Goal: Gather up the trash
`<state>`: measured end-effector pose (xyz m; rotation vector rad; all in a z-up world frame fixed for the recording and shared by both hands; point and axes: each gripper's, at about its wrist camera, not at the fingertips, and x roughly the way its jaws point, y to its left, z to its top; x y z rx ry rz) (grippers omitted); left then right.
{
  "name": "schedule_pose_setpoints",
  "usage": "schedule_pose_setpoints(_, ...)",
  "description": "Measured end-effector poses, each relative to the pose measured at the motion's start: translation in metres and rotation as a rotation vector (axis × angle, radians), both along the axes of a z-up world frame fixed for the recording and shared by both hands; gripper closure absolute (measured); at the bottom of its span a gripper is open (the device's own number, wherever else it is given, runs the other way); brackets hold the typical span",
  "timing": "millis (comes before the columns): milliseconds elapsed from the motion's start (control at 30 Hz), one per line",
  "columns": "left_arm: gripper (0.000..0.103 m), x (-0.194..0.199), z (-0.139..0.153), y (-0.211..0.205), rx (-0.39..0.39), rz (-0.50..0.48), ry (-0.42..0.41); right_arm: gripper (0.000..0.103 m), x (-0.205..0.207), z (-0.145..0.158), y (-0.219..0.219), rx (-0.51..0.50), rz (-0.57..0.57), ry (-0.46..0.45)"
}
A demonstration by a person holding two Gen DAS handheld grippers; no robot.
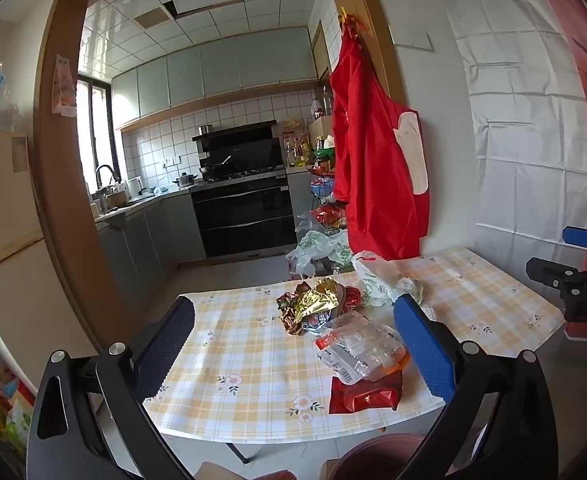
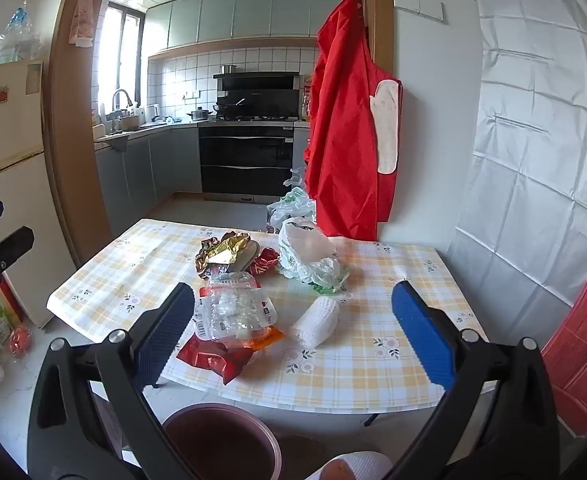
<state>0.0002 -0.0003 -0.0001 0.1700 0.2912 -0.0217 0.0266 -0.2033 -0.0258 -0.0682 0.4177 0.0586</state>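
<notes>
Trash lies on a table with a yellow checked cloth [image 1: 229, 360] [image 2: 373, 376]. There is a gold and red foil wrapper [image 1: 313, 304] [image 2: 223, 254], a clear plastic clamshell package [image 1: 363, 346] [image 2: 233, 308], a red foil packet [image 1: 365, 396] [image 2: 213, 358], a white plastic bag with green print [image 1: 377, 280] [image 2: 311, 260] and a white foam net sleeve [image 2: 317, 320]. My left gripper [image 1: 293, 344] is open over the near table edge, with nothing held. My right gripper [image 2: 293, 332] is open too, above the near edge, with the trash beyond its fingers. A dark red bin [image 2: 221, 440] [image 1: 377, 456] stands on the floor below.
A red apron [image 1: 373, 160] [image 2: 349, 140] hangs on the wall behind the table. More plastic bags [image 1: 317, 248] lie on the floor by the kitchen doorway. A fridge [image 1: 1, 240] [image 2: 9, 160] stands at the left. A white cloth [image 2: 533, 140] covers the right wall.
</notes>
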Motion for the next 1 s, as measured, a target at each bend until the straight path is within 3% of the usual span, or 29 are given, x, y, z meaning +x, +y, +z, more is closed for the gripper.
schedule_pose_setpoints(1000, 0.005, -0.0015, -0.0021, -0.0053, 0.004, -0.002, 0.001, 0.006, 0.0001, -0.0019, 0.0000, -0.003, -0.006, 0.004)
